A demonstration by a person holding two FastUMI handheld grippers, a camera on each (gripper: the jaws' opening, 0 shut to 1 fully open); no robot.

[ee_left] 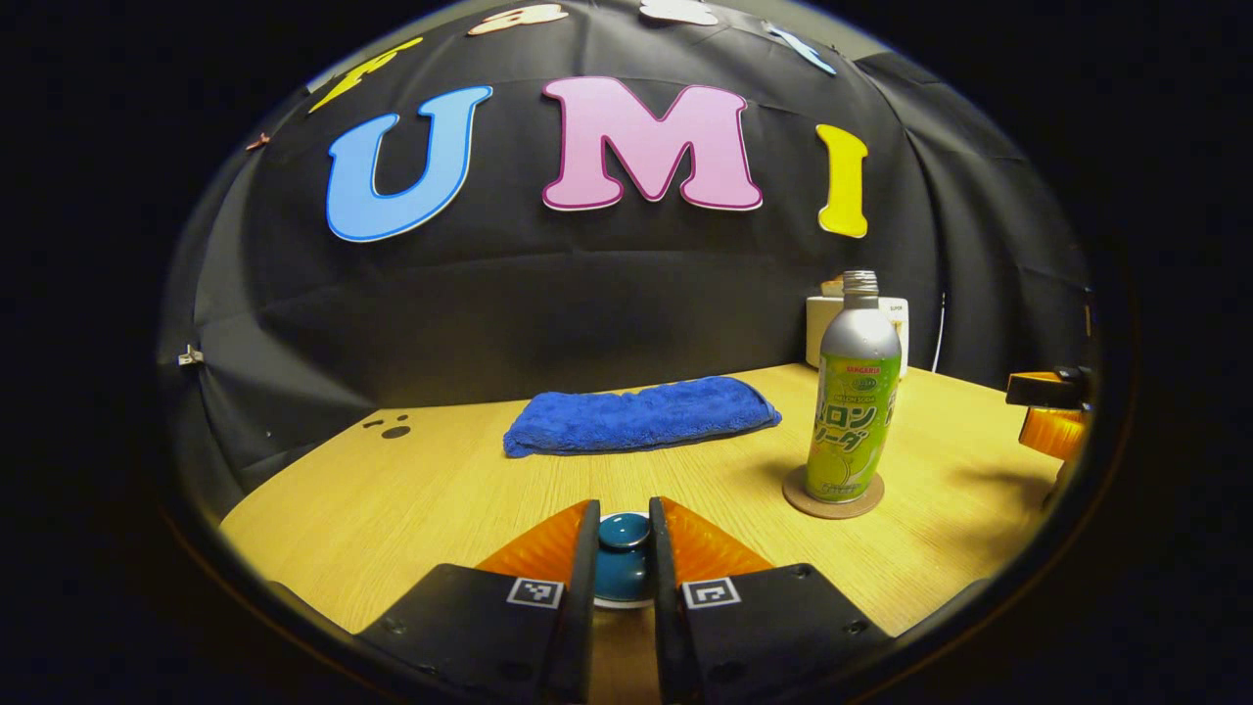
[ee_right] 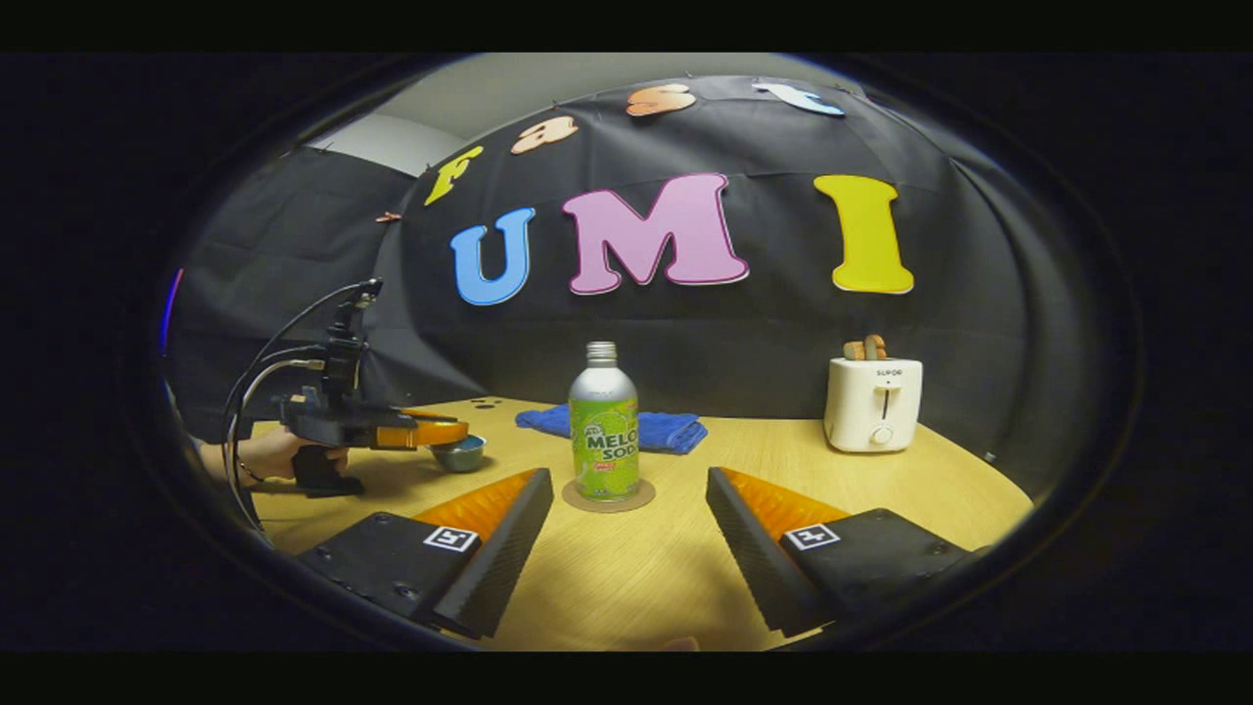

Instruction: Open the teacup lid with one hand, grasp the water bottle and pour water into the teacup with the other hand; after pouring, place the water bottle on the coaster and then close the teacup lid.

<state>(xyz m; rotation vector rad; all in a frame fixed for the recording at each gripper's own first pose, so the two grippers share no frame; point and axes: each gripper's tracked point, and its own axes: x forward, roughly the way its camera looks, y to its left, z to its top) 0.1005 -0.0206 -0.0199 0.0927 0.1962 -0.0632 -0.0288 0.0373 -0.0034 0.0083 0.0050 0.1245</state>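
1. Table (ee_right: 666, 558): light wood. The water bottle (ee_right: 604, 423) stands upright on the round coaster (ee_right: 609, 499), right of centre in the left gripper view and dead centre in the right gripper view. A blue towel (ee_left: 641, 415) lies behind it.
2. Toaster (ee_right: 873, 401): white, well apart at the back right. The right gripper view gives it whole; the left gripper view has it mostly hidden behind the bottle.
3. Right gripper (ee_right: 626, 534): jaws spread wide, empty, aimed at the bottle but not touching it.
4. Left gripper (ee_left: 624, 558): fingers close on either side of the teacup lid's (ee_left: 624, 553) knob. Whether they press on it, cannot tell.
5. Teacup (ee_right: 458, 452): its bowl shows in the right gripper view, under the left gripper's tips, with a hand (ee_right: 269, 452) on that gripper's handle. The left gripper view gives the lid's top instead.
6. Step, as I judge it: either lid opening or lid closing; the bottle already on the coaster suits both. Next move calls for a firm pinch on the knob or a clean release.
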